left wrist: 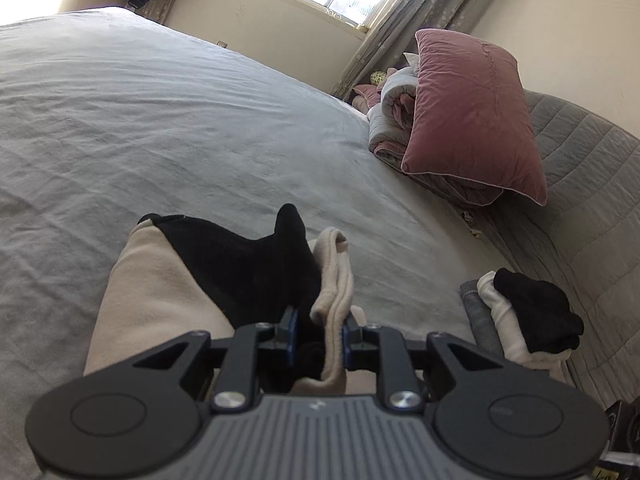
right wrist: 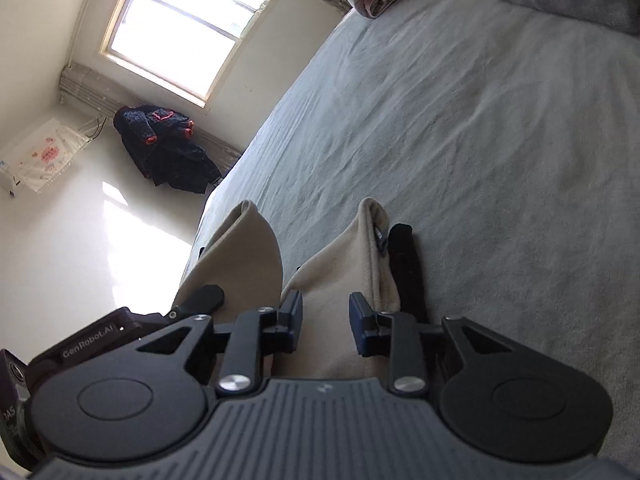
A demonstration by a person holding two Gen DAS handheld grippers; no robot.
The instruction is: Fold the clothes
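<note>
The left gripper [left wrist: 320,322] is pinching a bunched beige-and-black garment [left wrist: 160,292] between its pads, holding it just over the grey bed [left wrist: 180,128]. The right gripper [right wrist: 325,316] is standing with jaws apart, beige cloth lying between them unpressed. Farther off, folded clothes [left wrist: 524,316] are sitting near the bed's edge, a pink pillow [left wrist: 472,112] beyond.
</note>
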